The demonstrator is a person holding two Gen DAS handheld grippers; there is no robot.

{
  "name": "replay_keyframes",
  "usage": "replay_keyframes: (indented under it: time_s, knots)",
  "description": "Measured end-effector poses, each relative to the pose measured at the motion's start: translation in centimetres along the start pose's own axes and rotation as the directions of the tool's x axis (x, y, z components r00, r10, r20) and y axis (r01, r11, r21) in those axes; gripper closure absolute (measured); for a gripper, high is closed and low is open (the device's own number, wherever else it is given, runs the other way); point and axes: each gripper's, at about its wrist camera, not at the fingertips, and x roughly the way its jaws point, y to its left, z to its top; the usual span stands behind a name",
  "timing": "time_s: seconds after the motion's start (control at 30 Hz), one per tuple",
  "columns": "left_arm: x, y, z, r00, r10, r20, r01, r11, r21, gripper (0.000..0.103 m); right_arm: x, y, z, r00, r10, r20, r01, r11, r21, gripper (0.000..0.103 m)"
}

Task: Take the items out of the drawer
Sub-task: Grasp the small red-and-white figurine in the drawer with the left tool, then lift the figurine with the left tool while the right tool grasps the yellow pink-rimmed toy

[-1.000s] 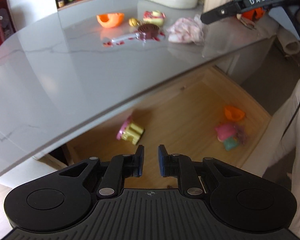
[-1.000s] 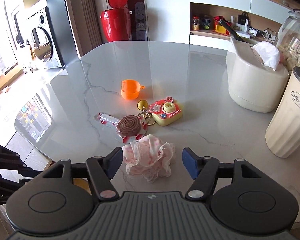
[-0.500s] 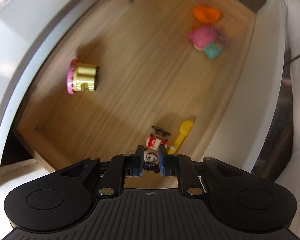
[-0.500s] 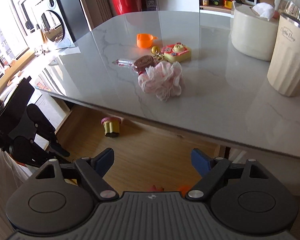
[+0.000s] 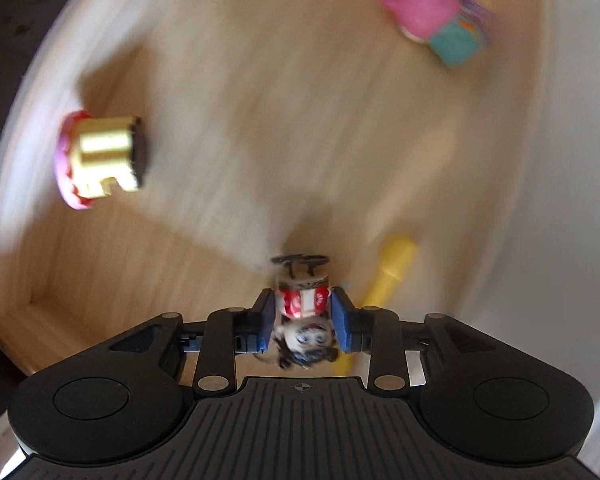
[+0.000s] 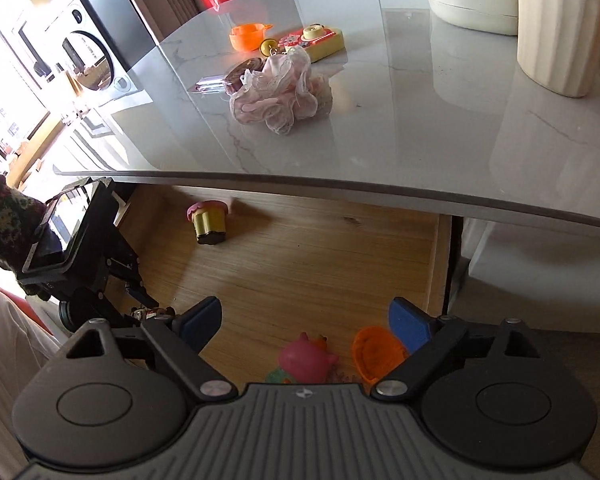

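Your left gripper (image 5: 302,316) jaws just opening, straddling doll (image 5: 303,316); contact blurring. Doll lying head toward you. Right gripper (image 6: 306,320) jaws gaping, empty.

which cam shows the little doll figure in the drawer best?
Left wrist. The doll figure sits in the middle of the frame between the left claw pads, red-and-white body and dark hair readable, though slightly blurred. The right wrist view shows only a tiny sliver of it at the drawer's left, mostly hidden behind the left claw.
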Motion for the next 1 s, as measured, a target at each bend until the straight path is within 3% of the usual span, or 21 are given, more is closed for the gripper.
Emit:
replay_keyframes:
  time_s: [0.17,0.23,0.3,0.37,0.43,0.5,0.57,0.63,0.73,0.87,0.93,1.0]
  knots:
    - [-1.2,0.0,-2.1,0.998,-0.033,0.058,0.036,0.998,-0.045,0.072,0.7,-0.7,0.1,0.999,-0.011,-0.033,0.012,0.999,0.038,0.012]
    - [-2.8,0.1,-3.7,0.991,-0.035,0.128,0.046,0.995,-0.086,0.073,1.1,-0.5,0.2,0.999,-0.015,-0.051,0.017,0.999,0.033,0.012]
    - [-4.9,0.2,-5.7,0.973,-0.035,0.227,0.071,0.986,-0.154,0.073,1.6,0.3,0.3,0.998,-0.024,-0.064,0.024,1.0,0.004,0.012]
    - [-7.0,0.4,-8.1,0.938,-0.016,0.347,0.104,0.966,-0.236,0.073,2.1,2.1,0.7,0.997,-0.044,-0.066,0.039,0.996,-0.078,0.012]
    - [-8.7,0.6,-10.8,0.89,0.034,0.455,0.132,0.936,-0.327,0.072,2.5,4.4,1.4,0.997,-0.062,-0.047,0.052,0.983,-0.177,0.012]
    - [-9.9,1.1,-13.8,0.824,0.1,0.558,0.19,0.879,-0.437,0.072,3.2,6.8,2.3,0.998,-0.057,-0.027,0.049,0.968,-0.247,0.014]
    - [-10.1,1.7,-16.7,0.768,0.165,0.619,0.252,0.81,-0.529,0.072,4.2,8.8,3.0,0.998,-0.058,-0.03,0.048,0.961,-0.274,0.028]
    - [-9.8,2.3,-19.1,0.725,0.223,0.652,0.294,0.756,-0.586,0.072,5.8,11.2,3.5,0.998,-0.051,-0.042,0.037,0.958,-0.283,0.043]
    - [-10.2,3.5,-21.4,0.695,0.292,0.656,0.312,0.7,-0.642,0.072,8.2,14.1,3.9,0.997,-0.069,-0.033,0.058,0.962,-0.266,0.043]
    - [-12.2,4.9,-24.2,0.598,0.335,0.729,0.415,0.648,-0.639,0.072,11.1,17.4,3.8,0.99,-0.14,0.018,0.139,0.939,-0.314,0.043]
    - [-12.4,5.5,-24.6,0.58,0.343,0.739,0.454,0.617,-0.643,0.072,12.7,18.6,3.9,0.987,-0.163,0.011,0.157,0.93,-0.334,0.042]
    - [-12.2,5.8,-25.0,0.573,0.342,0.744,0.476,0.6,-0.643,0.072,14.3,19.5,4.1,0.982,-0.19,-0.022,0.17,0.918,-0.358,0.04]
